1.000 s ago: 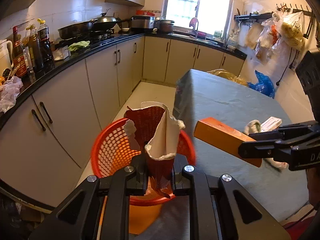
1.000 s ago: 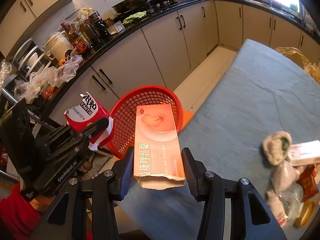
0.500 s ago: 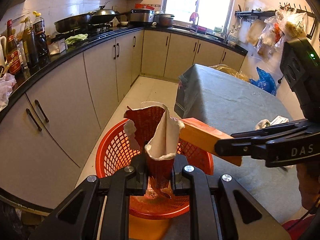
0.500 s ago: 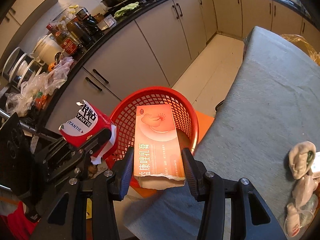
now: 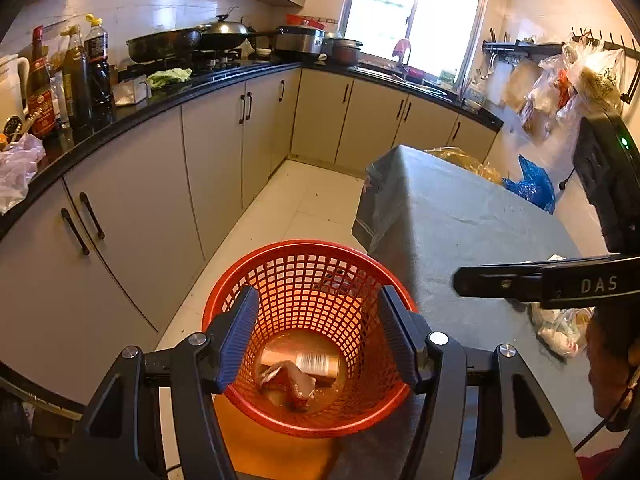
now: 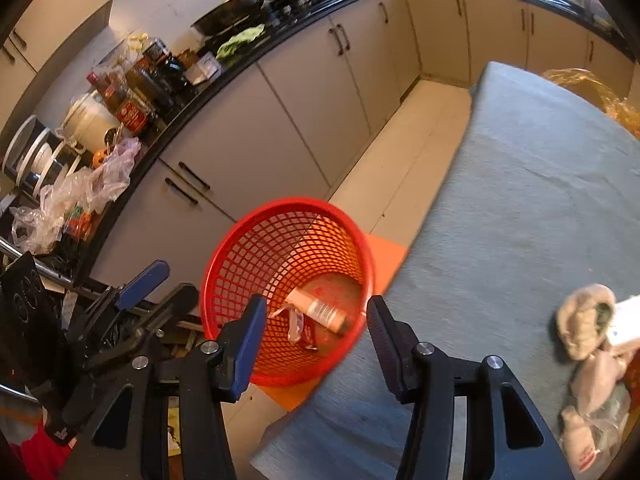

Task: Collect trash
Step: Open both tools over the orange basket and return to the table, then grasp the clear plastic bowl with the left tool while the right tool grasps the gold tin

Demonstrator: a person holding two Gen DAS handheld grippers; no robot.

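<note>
Both drops made. Left gripper and right gripper hang above the red basket, jaws just opened and released, nothing between them. In the basket bottom lie the orange carton and the torn red packet.

More trash sits on the grey surface, well right of the basket.

Risks, as judged: the basket stands just beside the surface edge, so a low swing back could clip its rim and tip it; loose wrappers may snag and drag off the surface.
</note>
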